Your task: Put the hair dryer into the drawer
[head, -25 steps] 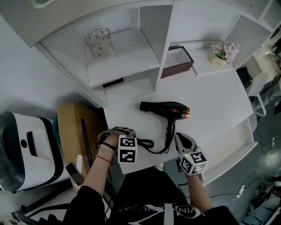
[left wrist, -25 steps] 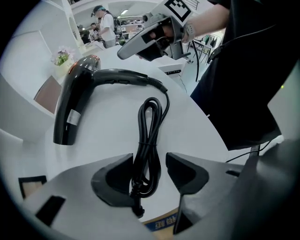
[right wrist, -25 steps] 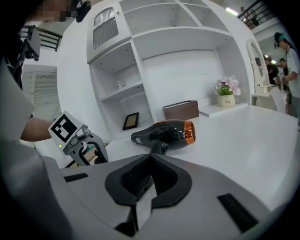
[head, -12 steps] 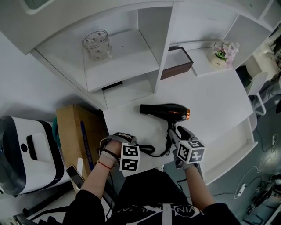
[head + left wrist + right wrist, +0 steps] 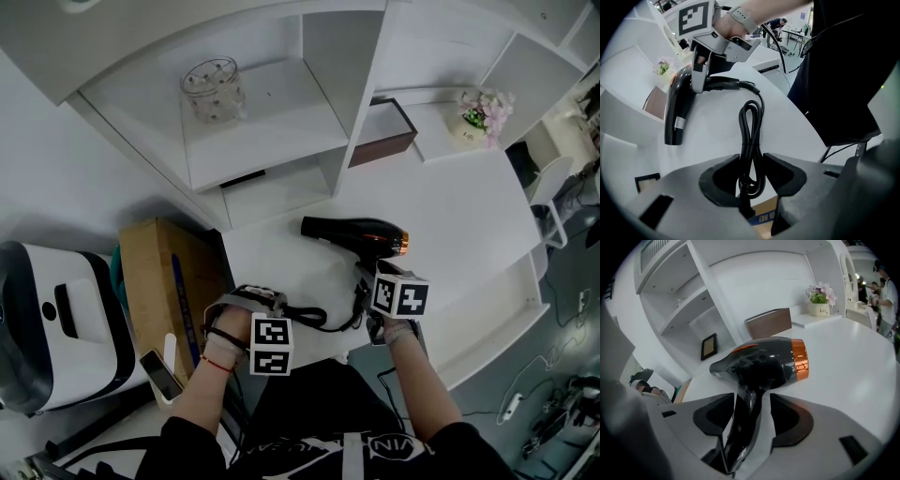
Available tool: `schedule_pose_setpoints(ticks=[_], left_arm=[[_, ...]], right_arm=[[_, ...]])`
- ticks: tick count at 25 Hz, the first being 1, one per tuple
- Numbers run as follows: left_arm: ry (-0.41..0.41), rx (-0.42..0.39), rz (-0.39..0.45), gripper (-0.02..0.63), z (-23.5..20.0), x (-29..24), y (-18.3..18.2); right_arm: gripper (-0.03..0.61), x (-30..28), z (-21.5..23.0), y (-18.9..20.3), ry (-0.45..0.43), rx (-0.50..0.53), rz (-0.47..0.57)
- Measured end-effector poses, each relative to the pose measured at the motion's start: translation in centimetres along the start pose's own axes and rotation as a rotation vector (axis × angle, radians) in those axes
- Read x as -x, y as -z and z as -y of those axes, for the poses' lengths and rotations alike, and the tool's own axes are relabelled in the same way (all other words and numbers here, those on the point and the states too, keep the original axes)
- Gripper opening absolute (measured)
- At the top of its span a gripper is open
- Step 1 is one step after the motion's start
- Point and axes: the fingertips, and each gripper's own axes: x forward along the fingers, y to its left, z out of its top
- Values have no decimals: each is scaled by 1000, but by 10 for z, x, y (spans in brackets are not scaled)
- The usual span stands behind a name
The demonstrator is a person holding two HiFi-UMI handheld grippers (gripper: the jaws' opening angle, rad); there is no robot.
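Dryer on bench, barrel along 9–3, handle toward 6. Right tongs nearer: jaws just opening, apart, straddling handle, no grip. Left tongs at dryer's 8, just closing, clamped on cord.

White counter under white shelving; glass jar, flower pot, brown box. Cardboard box left, grey floor right.

Open desk right of the hair dryer — shelves wall the back.
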Motion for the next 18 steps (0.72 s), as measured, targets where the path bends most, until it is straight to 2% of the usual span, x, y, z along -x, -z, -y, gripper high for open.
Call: schedule_pose_setpoints(ticks=[8, 11, 18], left_arm=[[-21, 13, -7, 169, 0, 7, 10], [-13, 25, 0, 169, 3, 6, 12], [-37, 26, 40, 169, -2, 11, 7]], right_arm=[[218, -20, -1, -1, -12, -110, -22], [214, -22, -2, -3, -25, -116, -14], [184, -16, -4, -5, -67, -199, 83]])
